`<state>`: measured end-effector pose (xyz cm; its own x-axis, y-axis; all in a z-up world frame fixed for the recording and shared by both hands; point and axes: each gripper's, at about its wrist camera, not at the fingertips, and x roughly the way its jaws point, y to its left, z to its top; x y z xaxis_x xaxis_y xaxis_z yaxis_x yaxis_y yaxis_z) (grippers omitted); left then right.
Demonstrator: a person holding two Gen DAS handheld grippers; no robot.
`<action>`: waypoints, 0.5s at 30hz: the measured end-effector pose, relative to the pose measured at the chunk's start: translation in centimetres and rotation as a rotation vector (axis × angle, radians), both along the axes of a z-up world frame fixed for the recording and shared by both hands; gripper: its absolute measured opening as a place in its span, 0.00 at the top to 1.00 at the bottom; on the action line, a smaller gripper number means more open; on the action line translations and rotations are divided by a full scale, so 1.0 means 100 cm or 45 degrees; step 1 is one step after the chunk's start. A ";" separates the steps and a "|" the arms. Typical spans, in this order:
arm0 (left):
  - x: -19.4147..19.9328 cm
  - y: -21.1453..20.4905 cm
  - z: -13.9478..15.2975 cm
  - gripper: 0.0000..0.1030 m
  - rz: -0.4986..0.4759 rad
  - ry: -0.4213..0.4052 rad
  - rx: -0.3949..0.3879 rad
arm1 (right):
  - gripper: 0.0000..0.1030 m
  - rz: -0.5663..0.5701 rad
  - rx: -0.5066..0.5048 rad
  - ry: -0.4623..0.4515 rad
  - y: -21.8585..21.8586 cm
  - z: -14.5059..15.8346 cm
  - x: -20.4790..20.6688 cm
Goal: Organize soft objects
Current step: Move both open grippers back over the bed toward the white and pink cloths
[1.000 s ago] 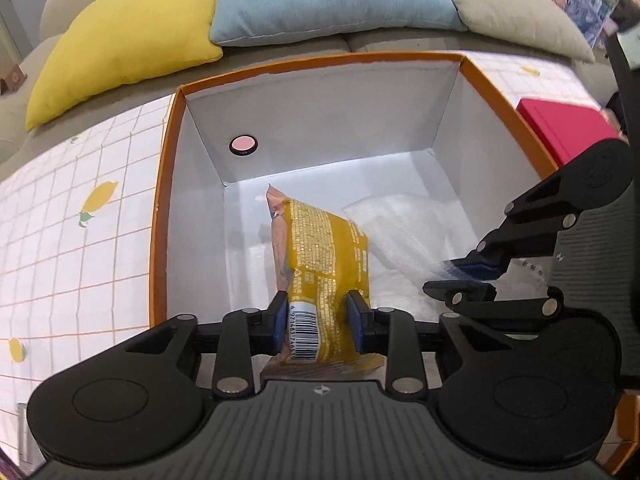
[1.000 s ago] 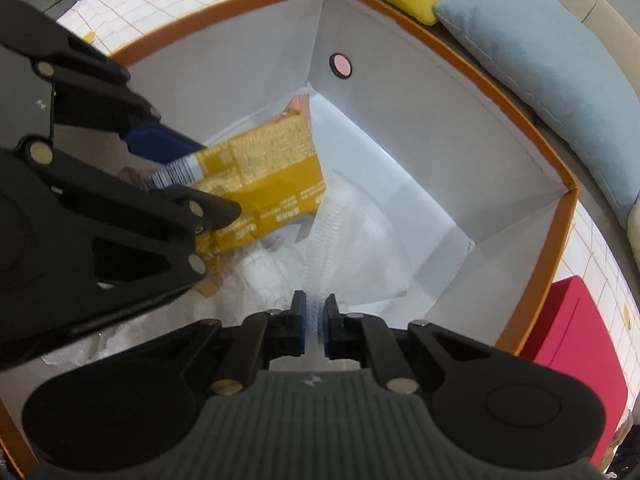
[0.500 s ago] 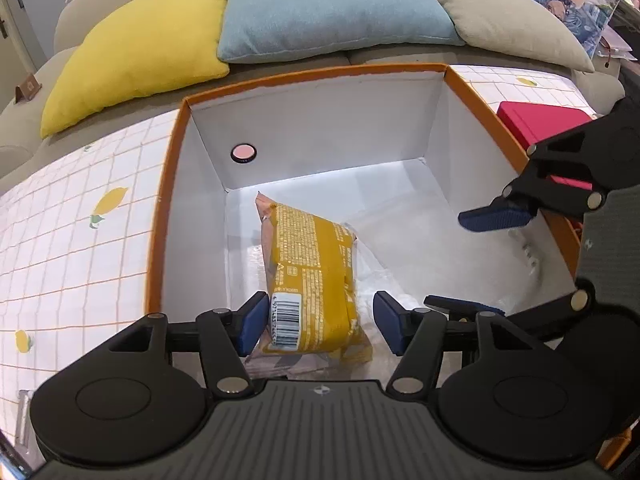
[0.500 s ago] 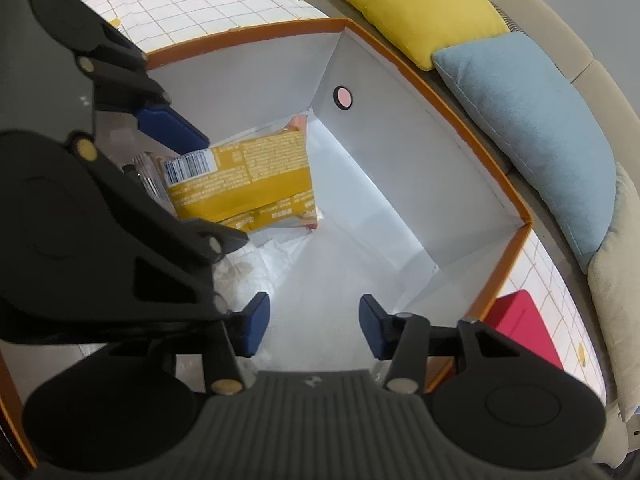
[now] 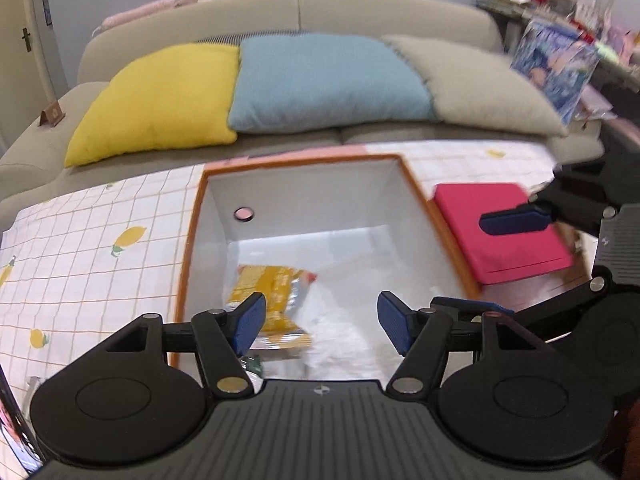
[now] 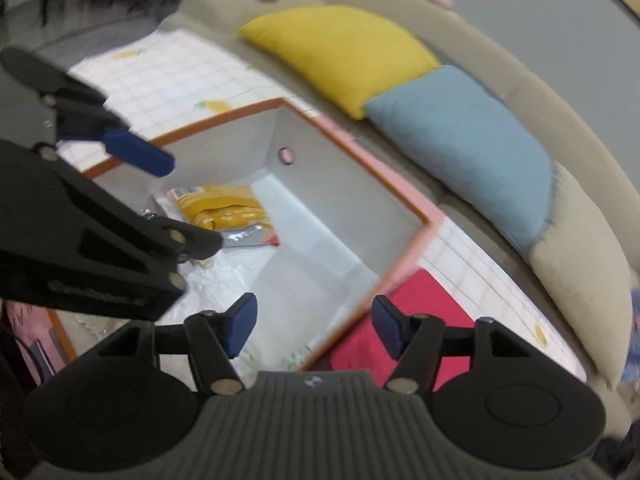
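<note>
An orange-rimmed white box (image 5: 192, 240) stands on the checked tablecloth. A yellow snack packet (image 5: 268, 288) lies on its floor beside a clear plastic bag (image 5: 344, 320). Both also show in the right wrist view: packet (image 6: 224, 210), bag (image 6: 224, 280), box (image 6: 360, 168). My left gripper (image 5: 321, 322) is open and empty, raised above the box's near edge. My right gripper (image 6: 314, 330) is open and empty, above the box's right corner; it shows at the right of the left wrist view (image 5: 496, 264).
A red flat box (image 5: 500, 232) lies right of the orange box. A sofa behind holds a yellow cushion (image 5: 160, 100), a blue cushion (image 5: 324, 80) and a beige cushion (image 5: 480, 84). The lemon-print tablecloth (image 5: 80, 260) spreads to the left. Clutter stands at the far right.
Both grippers let go and opened: the left released the yellow packet, the right the plastic bag. Both have lifted up and back out of the box; the packet now lies flat inside.
</note>
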<state>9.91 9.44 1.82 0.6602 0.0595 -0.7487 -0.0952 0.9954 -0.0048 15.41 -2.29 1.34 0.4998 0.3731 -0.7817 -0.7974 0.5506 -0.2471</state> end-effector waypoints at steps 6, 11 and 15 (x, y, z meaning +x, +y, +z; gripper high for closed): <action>-0.026 -0.034 0.011 0.28 -0.088 -0.124 -0.102 | 0.39 -0.223 0.176 -0.003 -0.061 0.008 -0.025; -0.034 -0.071 0.010 0.30 -0.190 -0.158 -0.176 | 0.39 -0.408 0.231 0.004 -0.111 0.003 -0.045; -0.036 -0.103 0.000 0.31 -0.290 -0.129 -0.215 | 0.39 -0.524 0.206 -0.003 -0.147 -0.005 -0.056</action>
<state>6.30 -0.88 1.87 0.7141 -0.2180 -0.6653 0.1395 0.9755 -0.1699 9.77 -17.01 0.81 0.6338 0.2600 -0.7284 -0.5034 0.8537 -0.1333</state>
